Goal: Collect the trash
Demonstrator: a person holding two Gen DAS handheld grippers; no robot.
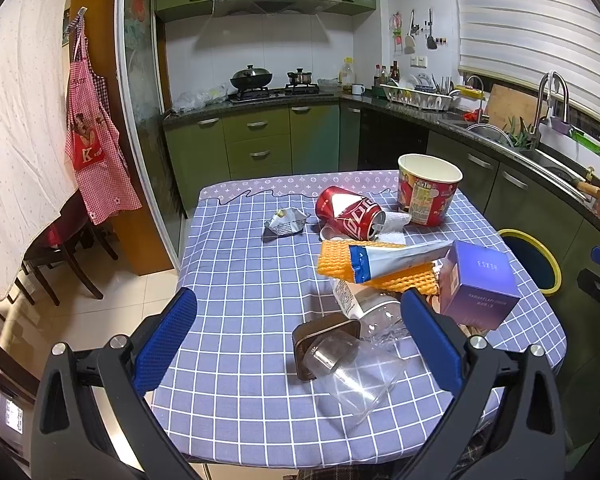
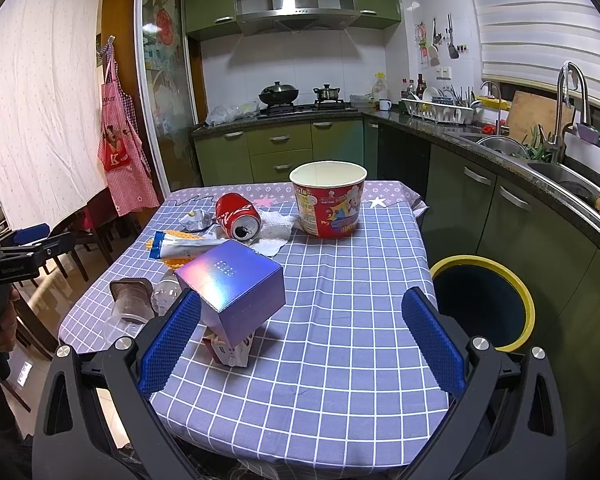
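**Both grippers wide over a cluttered table**

I take the purple box (image 2: 236, 284) as my landmark; it sits tilted, propped on a small red-and-white carton (image 2: 232, 350) under its near corner. My left gripper (image 1: 298, 330) hangs over the near edge of the checked table (image 1: 236, 280) with its jaws spread wide, holding nothing. Between its 2 blue pads lies a clear plastic cup (image 1: 356, 376) on its side, with a brown square lid (image 1: 320, 340) against its far end — both just left of the box. A clear bottle (image 1: 376, 312) lies beside them, touching the box's left side as far as I can tell.

My right gripper (image 2: 300, 336) is also wide and empty; its left pad (image 2: 172, 344) sits just in front of the box's near left face, though I cannot tell if it touches.

Beyond the box lies a silver-and-blue wrapper (image 1: 396, 258) across a yellow mesh pad (image 1: 380, 276). Farther beyond, a red soda can (image 2: 238, 216) lies on its side on a white napkin (image 2: 274, 232), with a crumpled foil wrapper (image 2: 194, 220) to its left. Beyond the box and to its right stands a red paper bucket (image 2: 328, 204), upright and open.

Right of the box, off the table's edge, stands a dark bin with a yellow rim (image 2: 484, 304) — well apart from the trash.
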